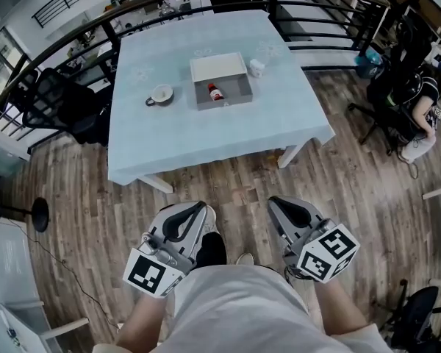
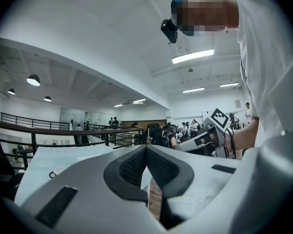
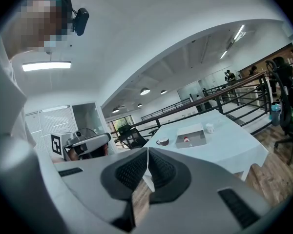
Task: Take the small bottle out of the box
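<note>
Small bottle [image 1: 215, 93] lies inside open box [image 1: 237, 90] mid-counter [image 1: 169, 138], lid back, so reachable from above; left gripper [image 2: 146, 149] and right gripper [image 3: 147, 151] well short of box, jaws pressed together, empty, likely just being carried toward box

Bright, even indoor light. Ceiling strip lights [image 2: 193, 56] glare white overhead; round lamps [image 2: 33, 80] further back. Shadows soft, faint under counter [image 1: 169, 138]. Strong fisheye bowing at edges, dark vignette rings both gripper views. Left gripper [image 2: 146, 152], right gripper [image 3: 147, 154] close to lens, slightly soft. Head view sharp.
</note>
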`<action>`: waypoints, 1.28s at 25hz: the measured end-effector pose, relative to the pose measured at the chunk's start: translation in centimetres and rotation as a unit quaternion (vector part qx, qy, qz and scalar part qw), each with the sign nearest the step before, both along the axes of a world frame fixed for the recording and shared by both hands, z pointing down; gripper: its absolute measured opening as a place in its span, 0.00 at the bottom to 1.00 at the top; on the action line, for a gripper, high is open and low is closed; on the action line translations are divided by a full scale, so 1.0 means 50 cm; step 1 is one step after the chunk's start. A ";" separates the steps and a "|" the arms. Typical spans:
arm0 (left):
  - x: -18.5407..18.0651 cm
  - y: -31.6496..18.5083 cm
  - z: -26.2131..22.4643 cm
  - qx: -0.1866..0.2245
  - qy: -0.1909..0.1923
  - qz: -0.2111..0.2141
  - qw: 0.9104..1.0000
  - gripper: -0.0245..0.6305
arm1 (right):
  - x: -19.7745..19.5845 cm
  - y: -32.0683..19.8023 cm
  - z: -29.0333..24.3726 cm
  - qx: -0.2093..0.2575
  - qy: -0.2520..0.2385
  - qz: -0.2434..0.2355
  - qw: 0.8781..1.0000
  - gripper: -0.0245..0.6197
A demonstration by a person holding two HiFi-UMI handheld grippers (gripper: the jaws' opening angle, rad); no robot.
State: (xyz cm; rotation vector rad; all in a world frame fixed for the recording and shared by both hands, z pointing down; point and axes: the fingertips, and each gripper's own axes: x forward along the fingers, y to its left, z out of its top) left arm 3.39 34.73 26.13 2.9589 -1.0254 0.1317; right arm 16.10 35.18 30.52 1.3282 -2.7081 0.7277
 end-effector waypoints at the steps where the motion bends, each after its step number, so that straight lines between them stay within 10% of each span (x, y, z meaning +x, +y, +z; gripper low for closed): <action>1: -0.001 -0.012 0.003 -0.001 0.002 0.001 1.000 0.05 | -0.002 -0.012 0.002 0.000 0.000 0.001 1.000 0.07; 32: -0.187 -0.561 0.057 -0.044 0.027 0.056 0.997 0.05 | -0.200 -0.531 0.035 -0.047 0.041 0.043 0.997 0.07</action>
